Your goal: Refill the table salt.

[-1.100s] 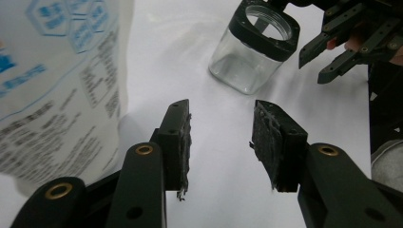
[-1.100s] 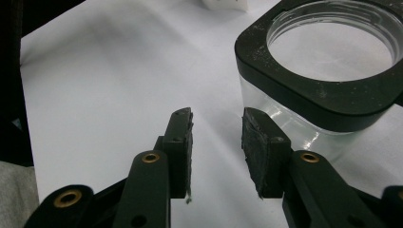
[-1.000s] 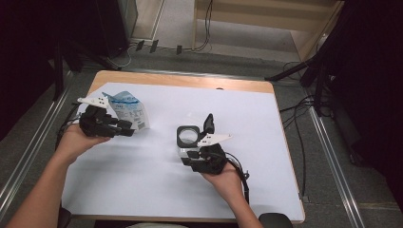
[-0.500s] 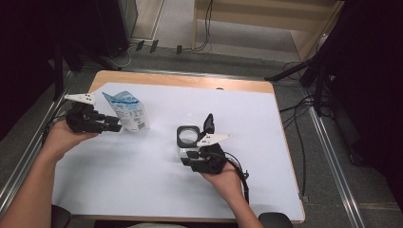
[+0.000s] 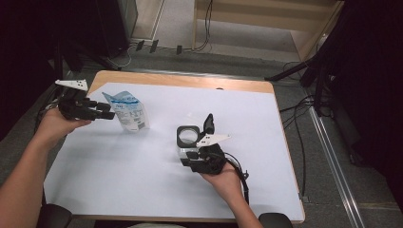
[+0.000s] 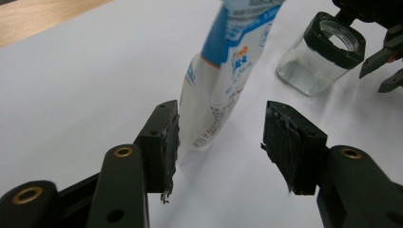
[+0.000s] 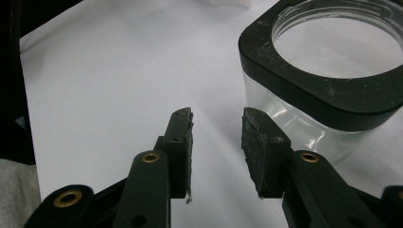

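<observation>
High view: white table sheet (image 5: 119,180) is lying across the frame's middle. Blue-white pouch (image 5: 129,110) is standing upper left, just beyond left gripper (image 5: 108,109), jaws spread. Glass jar (image 5: 188,139) is sitting at centre beside right gripper (image 7: 216,124), jaws slightly parted, empty.

Both forearms are showing bare, with no sleeves reaching them. The left gripper (image 5: 108,115) and right gripper (image 5: 207,124) are each wearing black housings topped by a pale three-cornered plate, and a black cable is trailing from the right one past the wrist. Up close, the black jaws are showing brass-coloured rivets and worn, fraying dark pads (image 6: 170,147).
</observation>
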`<state>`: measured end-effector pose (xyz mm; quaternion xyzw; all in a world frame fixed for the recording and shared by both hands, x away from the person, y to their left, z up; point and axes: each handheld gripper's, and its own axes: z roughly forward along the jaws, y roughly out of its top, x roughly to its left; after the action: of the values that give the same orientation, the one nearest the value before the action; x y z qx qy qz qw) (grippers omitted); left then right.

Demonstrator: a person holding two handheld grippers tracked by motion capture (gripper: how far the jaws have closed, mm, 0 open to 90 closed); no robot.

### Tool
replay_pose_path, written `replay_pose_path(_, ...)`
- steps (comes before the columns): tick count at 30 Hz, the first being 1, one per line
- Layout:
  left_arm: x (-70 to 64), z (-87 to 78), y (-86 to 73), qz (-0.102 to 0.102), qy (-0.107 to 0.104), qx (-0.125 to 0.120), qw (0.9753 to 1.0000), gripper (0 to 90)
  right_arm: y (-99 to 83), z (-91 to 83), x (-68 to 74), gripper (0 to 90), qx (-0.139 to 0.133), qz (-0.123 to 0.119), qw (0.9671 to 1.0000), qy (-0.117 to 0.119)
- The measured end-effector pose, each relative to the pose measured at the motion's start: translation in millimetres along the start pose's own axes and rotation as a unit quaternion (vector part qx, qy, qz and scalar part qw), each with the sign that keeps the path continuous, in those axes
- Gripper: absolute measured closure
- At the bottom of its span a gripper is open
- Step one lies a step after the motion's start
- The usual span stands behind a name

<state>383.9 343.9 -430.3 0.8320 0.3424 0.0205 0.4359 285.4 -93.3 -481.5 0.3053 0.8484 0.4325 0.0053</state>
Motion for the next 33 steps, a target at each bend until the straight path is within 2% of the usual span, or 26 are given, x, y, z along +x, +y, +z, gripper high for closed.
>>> replay_pose_path(2, 0.8, 4.7, 3.3, 0.008, -0.003, 0.005, 1.0, 47.3, -0.1, 0.7, 0.2, 65.2, 0.0, 0.001, 1.0, 0.0)
replay_pose_path(5, 0.4, 13.0, 5.3, 0.008, -0.008, 0.002, 0.9999, 48.1, -0.2, 1.0, 0.1, 65.3, 0.0, 0.002, 1.0, -0.001)
replay_pose_path(9, 0.9, 25.5, 6.2, 0.01, -0.014, 0.018, 0.9997, 49.2, -1.0, 1.3, -0.4, 65.2, 0.001, 0.003, 1.0, -0.001)
replay_pose_path(11, 2.0, 29.7, 6.4, 0.014, -0.008, 0.022, 0.9996, 50.8, -1.4, 1.4, -0.9, 65.3, 0.001, 0.002, 1.0, -0.001)
replay_pose_path(13, 2.4, 31.8, 6.4, 0.019, -0.001, 0.023, 0.9996, 53.6, -1.5, 1.2, -1.0, 65.2, 0.001, 0.003, 1.0, -0.001)
replay_pose_path(14, 2.8, 32.5, 6.5, 0.019, -0.007, 0.022, 0.9996, 55.6, -1.5, 1.2, -1.1, 65.3, 0.001, 0.003, 1.0, -0.001)
replay_pose_path(17, 1.5, 32.0, 7.5, 0.024, -0.007, 0.016, 0.9996, 59.6, -1.6, 1.0, -1.1, 65.3, 0.001, 0.004, 1.0, -0.001)
replay_pose_path(23, 0.2, 32.8, 15.7, 0.028, 0.004, 0.043, 0.9987, 69.3, -1.8, 2.2, -1.6, 65.2, 0.001, 0.004, 1.0, 0.0)
replay_pose_path(28, -1.0, 33.6, 16.5, 0.03, -0.001, 0.046, 0.9985, 81.1, -1.9, 1.7, -1.8, 65.3, -0.002, 0.006, 1.0, -0.002)
replay_pose_path(30, -2.9, 33.8, 17.2, 0.034, -0.01, 0.051, 0.9981, 86.9, -1.8, 1.5, -2.3, 65.5, -0.003, 0.008, 1.0, -0.002)
replay_pose_path(31, -5.6, 34.3, 18.2, 0.042, -0.008, 0.054, 0.9976, 88.4, -1.9, 1.5, -2.3, 65.6, -0.004, 0.008, 1.0, -0.002)
replay_pose_path(33, -9.6, 35.5, 20.2, 0.043, -0.011, 0.054, 0.9976, 89.9, -1.8, 1.7, -2.0, 66.1, -0.005, 0.01, 0.9999, -0.002)
